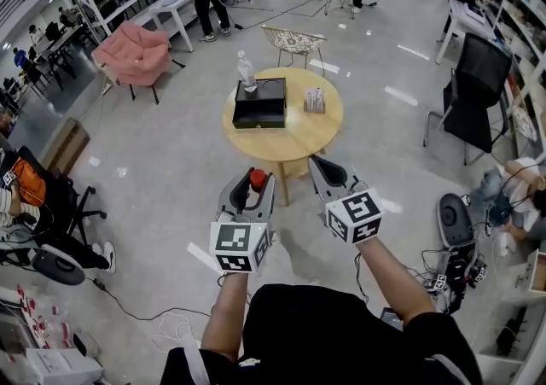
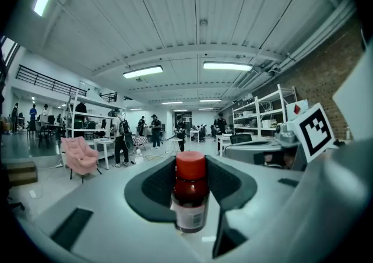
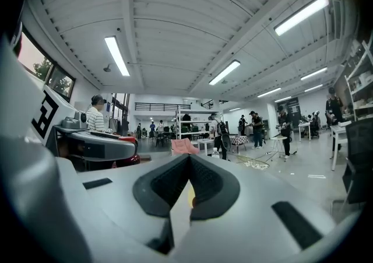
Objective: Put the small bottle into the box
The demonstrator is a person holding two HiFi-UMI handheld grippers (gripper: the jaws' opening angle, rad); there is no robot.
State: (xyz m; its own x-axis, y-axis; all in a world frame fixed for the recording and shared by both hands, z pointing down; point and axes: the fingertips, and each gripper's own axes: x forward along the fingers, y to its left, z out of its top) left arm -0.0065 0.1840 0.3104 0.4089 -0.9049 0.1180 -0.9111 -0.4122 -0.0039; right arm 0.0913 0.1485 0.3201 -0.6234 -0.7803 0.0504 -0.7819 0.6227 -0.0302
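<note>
Left gripper (image 1: pixel 249 193): jaws clamped on small bottle (image 2: pixel 190 192), held upright in air near person's body, well apart from table. Bottle: red cap, dark brown body, pale label with barcode.

Centre, ahead: round wooden table (image 1: pixel 294 144) with black open-top box (image 1: pixel 258 119) on it; nothing seen inside box from here. Clear water bottle (image 1: pixel 246 72) stands just behind box.

Right gripper (image 3: pixel 189 189): jaws together, nothing between them.

Judgement: pickup done. Left to do: carry to table, lower into box, release.

Red-capped bottle (image 2: pixel 190 196), black box (image 1: pixel 258 121)
</note>
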